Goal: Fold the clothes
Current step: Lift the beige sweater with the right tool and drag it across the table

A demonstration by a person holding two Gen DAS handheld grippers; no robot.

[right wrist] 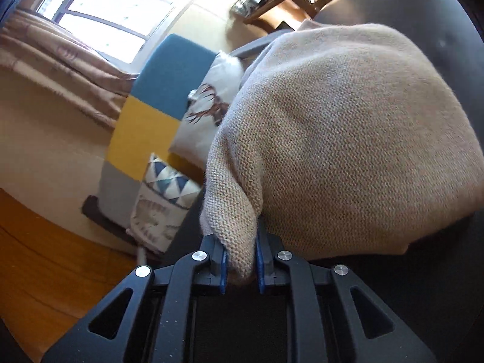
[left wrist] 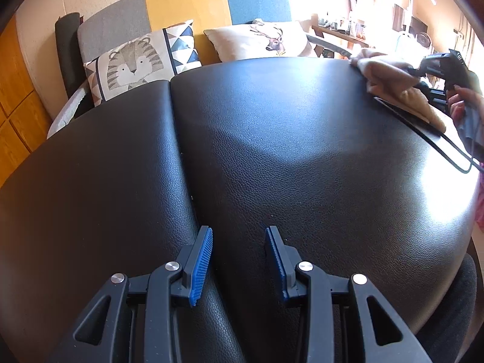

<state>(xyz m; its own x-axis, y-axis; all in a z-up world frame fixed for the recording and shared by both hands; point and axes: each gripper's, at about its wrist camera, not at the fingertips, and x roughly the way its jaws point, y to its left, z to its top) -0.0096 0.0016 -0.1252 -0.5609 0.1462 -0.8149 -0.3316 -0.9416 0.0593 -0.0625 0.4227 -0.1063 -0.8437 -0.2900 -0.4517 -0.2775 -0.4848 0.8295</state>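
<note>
While the left gripper [left wrist: 239,261] hung with jaws parted and empty over the black table [left wrist: 302,151], the right gripper [right wrist: 240,267] pinched a fold of the beige knit sweater [right wrist: 348,139], heaped at the frame's right.

No text, label, brand, number or sign can be read in either view. The cushions on the sofa [left wrist: 187,3] carry only pictures: a tiger face on the tiger cushion [left wrist: 136,63] at the sofa's left end, and a stag's head on the deer cushion [left wrist: 260,39] to its right. The shelf items beyond the sofa's right end are too small and overexposed to make out any lettering.
</note>
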